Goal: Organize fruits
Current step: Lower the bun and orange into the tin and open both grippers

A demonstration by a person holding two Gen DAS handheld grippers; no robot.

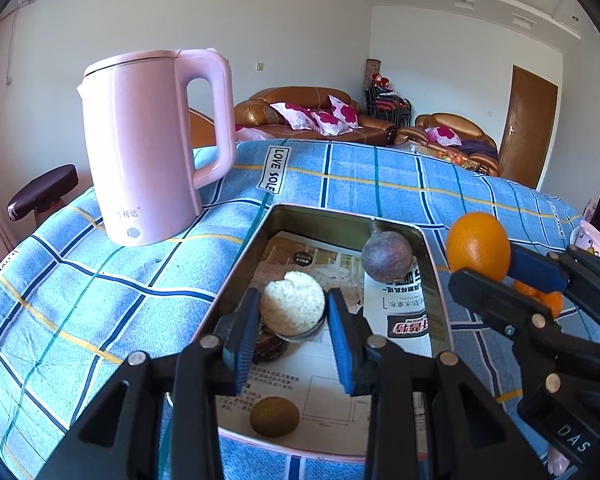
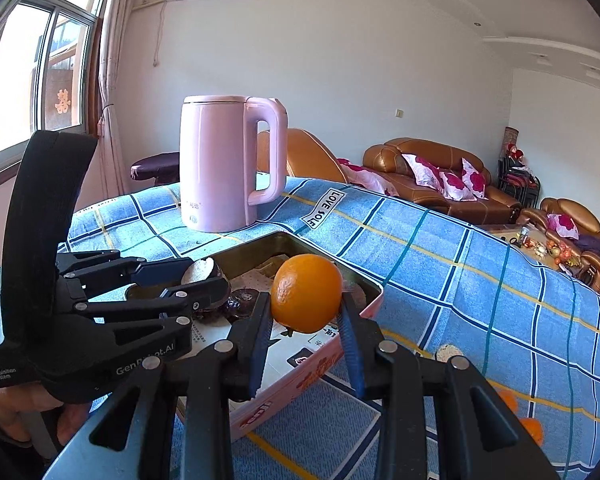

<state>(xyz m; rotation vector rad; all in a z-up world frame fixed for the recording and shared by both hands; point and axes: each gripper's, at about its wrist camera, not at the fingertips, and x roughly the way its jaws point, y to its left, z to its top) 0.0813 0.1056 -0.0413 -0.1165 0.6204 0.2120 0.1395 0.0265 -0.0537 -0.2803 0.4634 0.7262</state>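
Observation:
A metal tin (image 1: 256,236) lined with printed paper sits on the blue checked cloth. My left gripper (image 1: 293,312) is shut on a cut fruit with white flesh (image 1: 293,307) and holds it over the tin. A purple round fruit (image 1: 386,255) and a brown kiwi-like fruit (image 1: 275,416) lie in the tin. My right gripper (image 2: 306,316) is shut on an orange (image 2: 306,292) and holds it above the tin's near right edge (image 2: 374,288). The orange also shows in the left wrist view (image 1: 478,246), right of the tin. The left gripper shows in the right wrist view (image 2: 198,278).
A pink kettle (image 1: 156,144) stands on the cloth behind and left of the tin. More small oranges (image 2: 532,428) lie on the cloth at the right. A small pale piece (image 2: 448,352) lies by the tin. A cup (image 1: 590,240) stands at the far right edge.

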